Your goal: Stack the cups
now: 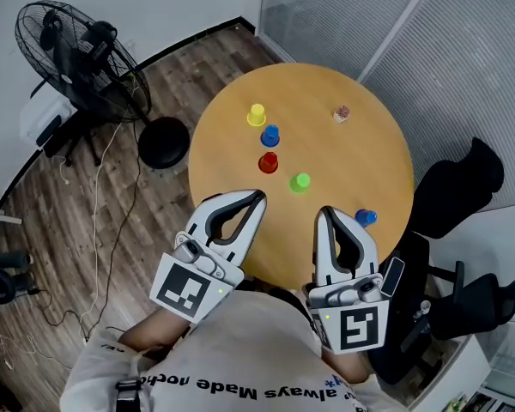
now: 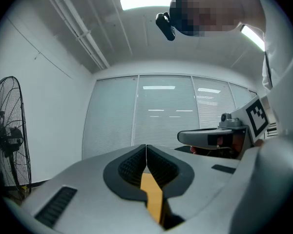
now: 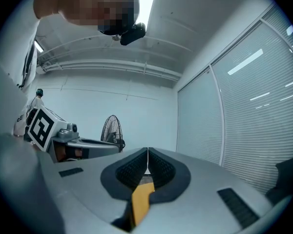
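On the round wooden table point(image 1: 360, 153) stand several small cups: a yellow cup point(image 1: 257, 113), a blue cup point(image 1: 270, 135), a red cup point(image 1: 269, 162), a green cup point(image 1: 300, 181) and a second blue cup point(image 1: 366, 218) near the right gripper's tip. My left gripper point(image 1: 258, 197) hovers over the near table edge, shut and empty; its jaws meet in the left gripper view point(image 2: 146, 150). My right gripper point(image 1: 324, 212) is beside it, also shut with nothing held point(image 3: 147, 155). Both point level, short of the cups.
A small brownish object point(image 1: 342, 113) lies at the table's far side. A black floor fan point(image 1: 77, 58) and a round black stool point(image 1: 164, 142) stand left of the table. A dark chair point(image 1: 463, 187) is at the right. Glass partitions run behind.
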Motion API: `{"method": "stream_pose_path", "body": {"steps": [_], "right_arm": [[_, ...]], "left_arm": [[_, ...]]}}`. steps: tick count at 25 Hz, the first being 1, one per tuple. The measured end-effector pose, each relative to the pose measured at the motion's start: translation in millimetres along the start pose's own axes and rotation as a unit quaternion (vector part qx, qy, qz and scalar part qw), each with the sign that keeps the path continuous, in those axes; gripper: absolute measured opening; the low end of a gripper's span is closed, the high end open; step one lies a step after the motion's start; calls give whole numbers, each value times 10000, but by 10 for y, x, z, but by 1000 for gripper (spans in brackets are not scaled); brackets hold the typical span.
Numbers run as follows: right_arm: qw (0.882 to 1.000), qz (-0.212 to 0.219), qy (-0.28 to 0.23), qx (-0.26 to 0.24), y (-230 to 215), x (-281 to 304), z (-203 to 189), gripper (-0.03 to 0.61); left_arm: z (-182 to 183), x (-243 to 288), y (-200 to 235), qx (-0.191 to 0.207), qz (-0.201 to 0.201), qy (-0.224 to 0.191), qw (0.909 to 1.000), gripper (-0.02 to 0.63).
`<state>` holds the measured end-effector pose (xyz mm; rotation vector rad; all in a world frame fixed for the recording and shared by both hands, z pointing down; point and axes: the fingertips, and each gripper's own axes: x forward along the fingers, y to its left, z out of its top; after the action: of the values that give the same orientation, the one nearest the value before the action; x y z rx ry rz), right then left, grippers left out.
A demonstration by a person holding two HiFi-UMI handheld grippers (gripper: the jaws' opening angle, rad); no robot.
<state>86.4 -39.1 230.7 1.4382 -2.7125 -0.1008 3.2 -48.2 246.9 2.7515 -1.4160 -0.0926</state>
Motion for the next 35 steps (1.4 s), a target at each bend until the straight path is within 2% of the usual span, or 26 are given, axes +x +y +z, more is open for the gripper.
{"method": "stream_pose_path", "body": {"steps": [13, 19, 25, 35], "right_arm": [[9999, 19, 106, 30, -87, 13, -192, 31], [9984, -128, 549, 72, -210, -114, -684, 37], [9933, -281, 1116, 74, -303, -239, -1257, 88], [9784, -708, 1935, 159, -518, -566, -2264, 133]], "left_arm": [[-43, 36, -1, -29, -26, -26, 10000, 25], [-141, 9, -13, -10, -64, 53, 10000, 25], [-211, 12, -29, 22, -146, 76, 9999, 25], [-294, 35, -32, -53, -260, 145, 9995, 25]]}}
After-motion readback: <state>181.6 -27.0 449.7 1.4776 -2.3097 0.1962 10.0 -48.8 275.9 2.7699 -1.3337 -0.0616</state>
